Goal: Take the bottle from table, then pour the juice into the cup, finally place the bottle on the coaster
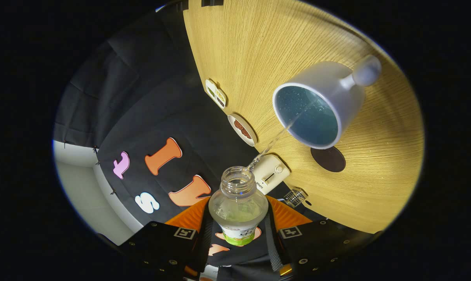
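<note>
The bottle I hold is clear, glossy plastic with a ribbed neck and a smooth printed paper or film label near its base. My gripper presses it from both sides. The stream leaving it looks thin and glassy. The cup looks like matt, smooth ceramic or plastic outside, with a darker, speckled inside. The table is light wood with a fine straight grain and a satin finish. The coaster is dark and matt. The wall is creased matt cloth.
</note>
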